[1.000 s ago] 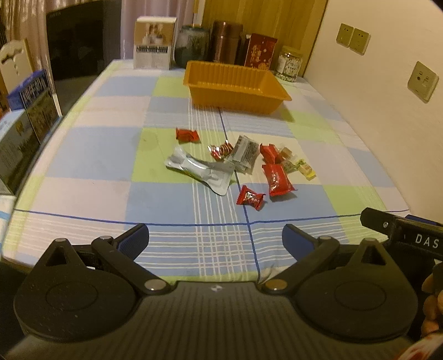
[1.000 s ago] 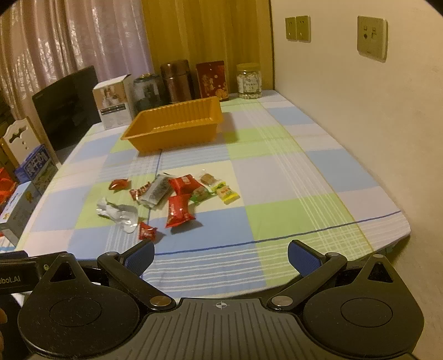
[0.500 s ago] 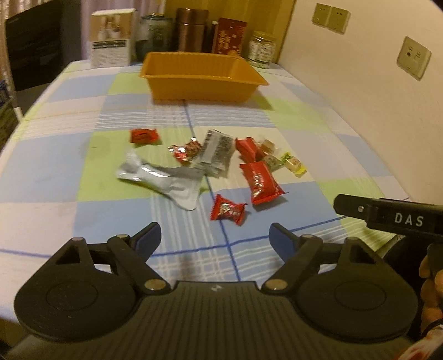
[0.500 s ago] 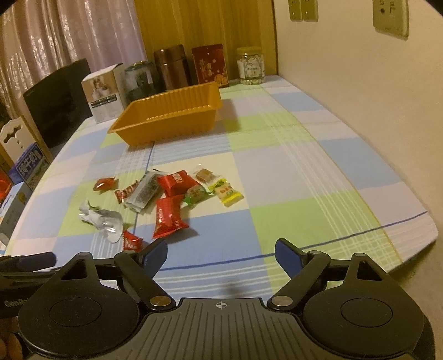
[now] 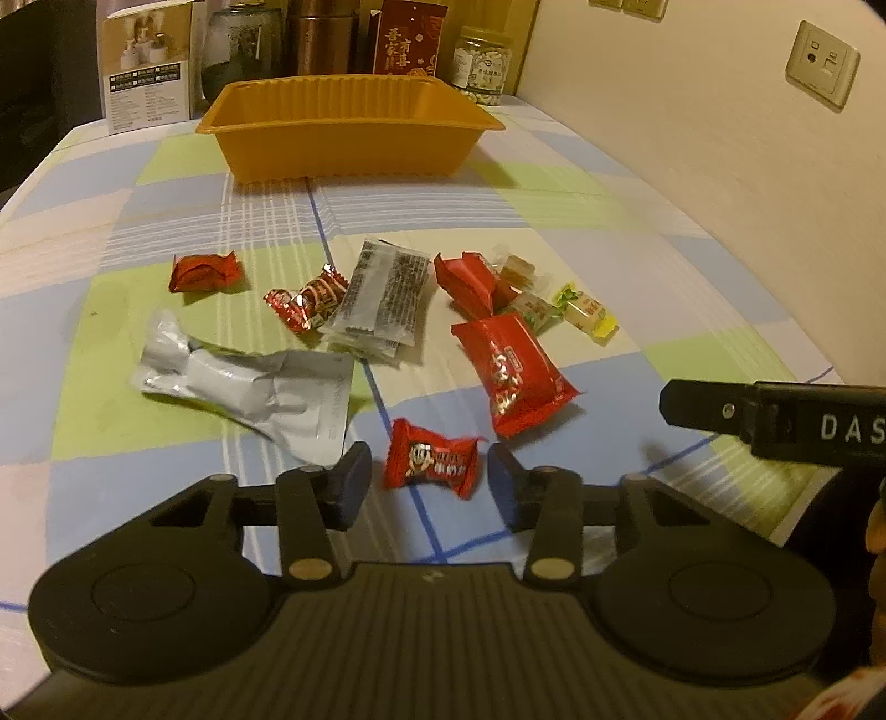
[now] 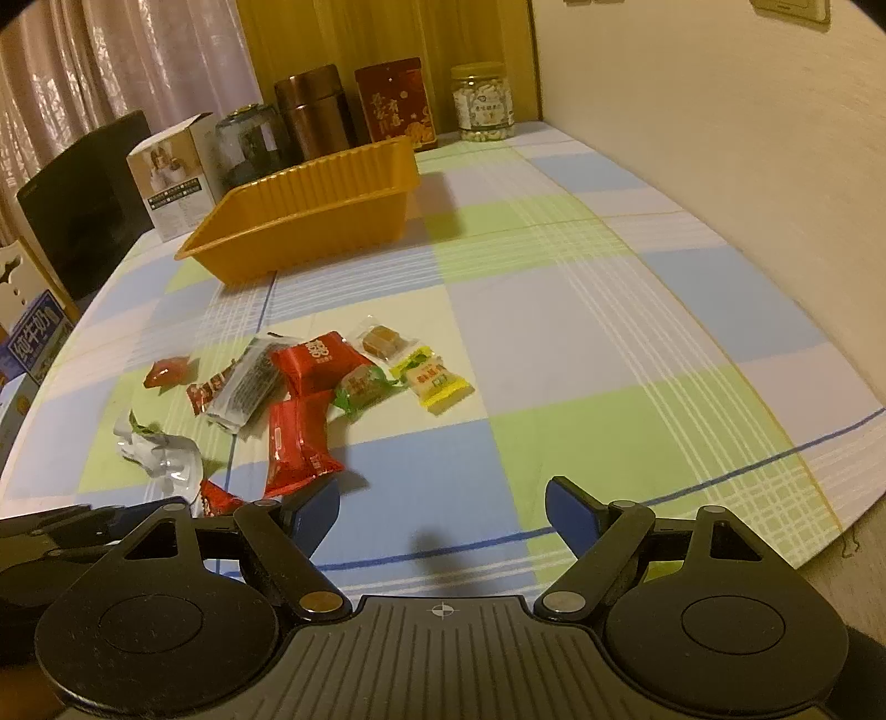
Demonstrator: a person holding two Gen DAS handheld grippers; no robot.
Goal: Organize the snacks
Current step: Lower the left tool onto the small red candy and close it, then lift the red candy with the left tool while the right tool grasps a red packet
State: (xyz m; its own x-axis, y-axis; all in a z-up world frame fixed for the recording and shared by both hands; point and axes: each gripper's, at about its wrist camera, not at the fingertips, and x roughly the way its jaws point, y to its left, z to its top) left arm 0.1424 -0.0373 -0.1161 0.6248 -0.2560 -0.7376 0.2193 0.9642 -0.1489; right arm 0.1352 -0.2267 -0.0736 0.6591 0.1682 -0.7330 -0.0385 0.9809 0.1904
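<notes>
Snacks lie scattered on the checked counter (image 5: 554, 221); a small red candy (image 5: 432, 461), its print unreadable, sits between the left gripper (image 5: 426, 476)'s just-narrowing, untouching jaws; "DAS" marks the wide-open right gripper (image 6: 443, 507).

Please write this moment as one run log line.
left hand-held gripper: jaws just closing around small red wrapped candy, pads not yet touching | right hand-held gripper: open, empty | orange plastic tray: no snacks visible

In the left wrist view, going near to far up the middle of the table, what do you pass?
left gripper → small red candy between its fingers → grey printed packet → orange tray → red gift box at the back.
</notes>
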